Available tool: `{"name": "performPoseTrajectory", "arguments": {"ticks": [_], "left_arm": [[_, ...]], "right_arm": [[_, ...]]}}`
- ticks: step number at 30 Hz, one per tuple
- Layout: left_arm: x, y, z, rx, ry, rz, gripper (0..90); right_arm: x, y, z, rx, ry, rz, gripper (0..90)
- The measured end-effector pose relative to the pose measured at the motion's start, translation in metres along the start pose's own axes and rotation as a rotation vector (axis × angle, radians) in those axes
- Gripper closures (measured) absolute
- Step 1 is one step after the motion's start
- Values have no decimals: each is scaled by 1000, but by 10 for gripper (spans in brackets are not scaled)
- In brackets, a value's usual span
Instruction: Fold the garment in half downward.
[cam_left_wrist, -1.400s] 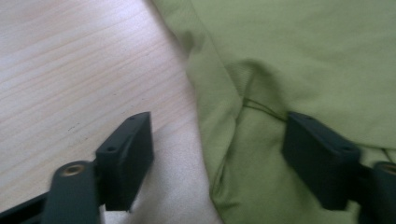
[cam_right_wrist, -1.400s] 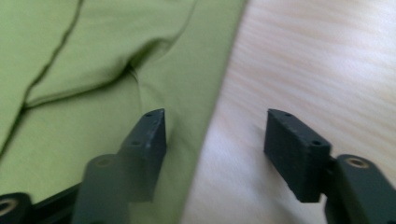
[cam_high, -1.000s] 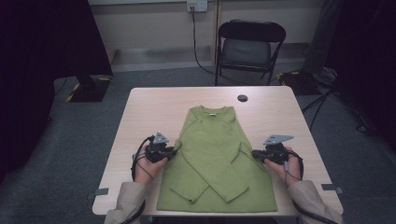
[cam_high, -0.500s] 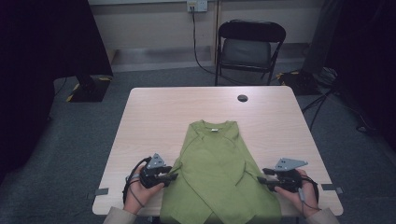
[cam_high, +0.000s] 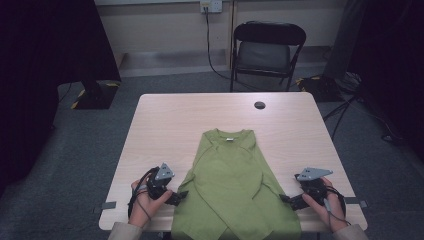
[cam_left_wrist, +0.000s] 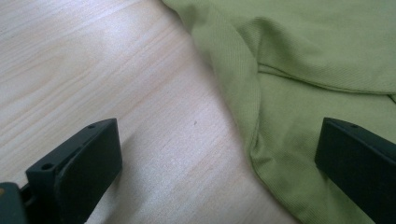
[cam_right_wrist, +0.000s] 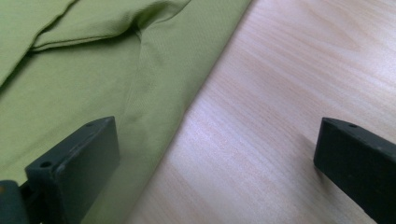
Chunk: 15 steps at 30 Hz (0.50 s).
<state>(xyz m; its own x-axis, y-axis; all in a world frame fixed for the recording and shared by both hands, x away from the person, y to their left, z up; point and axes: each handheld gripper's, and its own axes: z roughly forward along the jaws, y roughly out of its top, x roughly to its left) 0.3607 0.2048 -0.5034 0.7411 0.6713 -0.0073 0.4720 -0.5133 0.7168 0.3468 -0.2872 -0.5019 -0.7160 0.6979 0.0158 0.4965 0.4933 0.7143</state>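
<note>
Flanking green shirt (cam_high: 235, 190): open grippers; black disc (cam_high: 259, 105) beyond; chair (cam_high: 270, 50) behind.

High view: fixed above the person's edge of the tabletop (cam_high: 175, 120), facing forward and down, far enough to take in the whole top, a chair (cam_high: 270, 47) and the wall behind. Left claw view: rides the left claw (cam_left_wrist: 219, 158), very close and low over the wood, looking at the green shirt (cam_left_wrist: 317, 60) edge. Right claw view: same setup on the right claw (cam_right_wrist: 217, 158), mirrored. All three share the shirt's side edges and the adjoining wood.
</note>
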Motion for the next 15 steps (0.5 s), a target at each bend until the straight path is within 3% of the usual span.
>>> {"name": "performPoseTrajectory", "arguments": {"ticks": [6,8,9,12,15], "left_arm": [[2,0,0,-1,-16,1,0],[6,2,-3,13,-29,-10,3],[9,4,-6,-2,-21,-17,29],[25,27,-11,-80,-20,-34,15],[43,69,4,-110,-19,-54,14]], "right_arm": [[-1,2,-1,17,3,14,2],[-6,10,-4,15,11,22,27],[-9,16,-5,3,13,16,6],[-21,43,-2,-20,2,-21,13],[-36,81,21,-52,-19,-12,19]]}}
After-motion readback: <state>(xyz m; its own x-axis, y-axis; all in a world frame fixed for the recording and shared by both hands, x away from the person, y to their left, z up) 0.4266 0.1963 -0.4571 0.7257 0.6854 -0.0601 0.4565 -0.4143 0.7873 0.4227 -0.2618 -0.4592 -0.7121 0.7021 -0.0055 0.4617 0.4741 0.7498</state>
